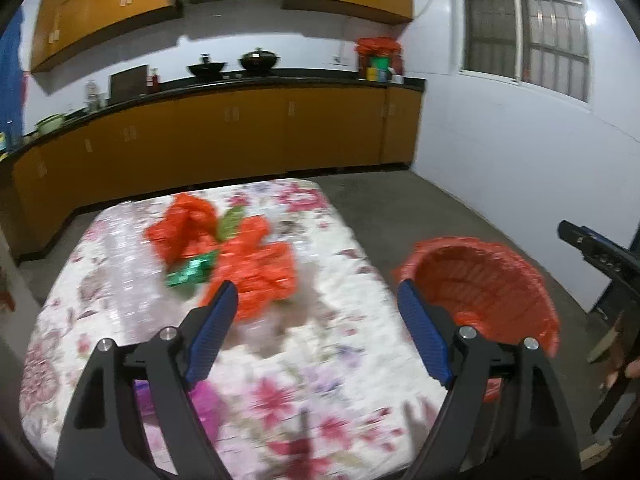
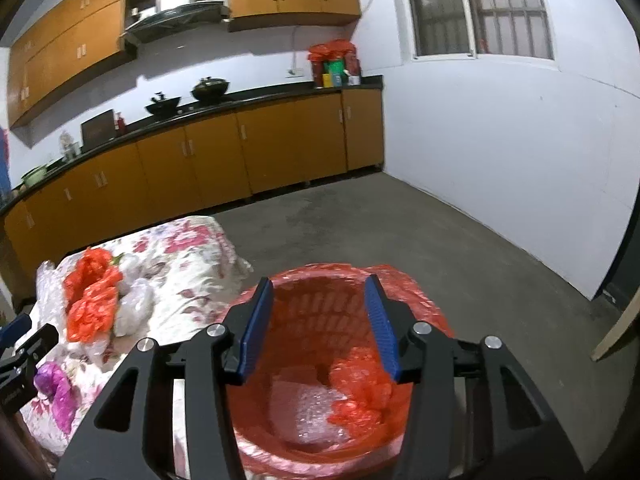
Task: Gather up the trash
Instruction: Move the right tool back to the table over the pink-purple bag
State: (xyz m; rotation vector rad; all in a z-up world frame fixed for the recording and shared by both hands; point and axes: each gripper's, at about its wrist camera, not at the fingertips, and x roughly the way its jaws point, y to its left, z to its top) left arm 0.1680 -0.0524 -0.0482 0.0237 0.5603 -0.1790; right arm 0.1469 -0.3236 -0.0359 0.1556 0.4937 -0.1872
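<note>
Table [image 1: 120,248] with a flowery cloth fills the near left of the room. Far behind it runs a long row of orange cupboards [image 1: 256,132] with a black top, and two black pots [image 1: 232,63] sit up there. A red basket [image 2: 320,308] lined with a red bag stands on the floor just to the right of the table. Some crumpled red plastic [image 2: 360,392] and some clear plastic [image 2: 304,412] lie at the bottom of it.

More trash lies on the table. A pile of red bags [image 1: 240,252] sits in the middle, toward the far side. A green wrapper [image 1: 190,274] lies against its near left side. A purple bag [image 2: 56,392] lies at the near edge of the table.

The left gripper [image 1: 316,320] hangs over the near part of the table, and its blue fingers [image 1: 218,320] are spread wide with nothing between them. The right gripper [image 2: 320,326] hangs over the mouth of the basket. Its blue fingers [image 2: 256,328] are spread apart too, and they hold nothing.
</note>
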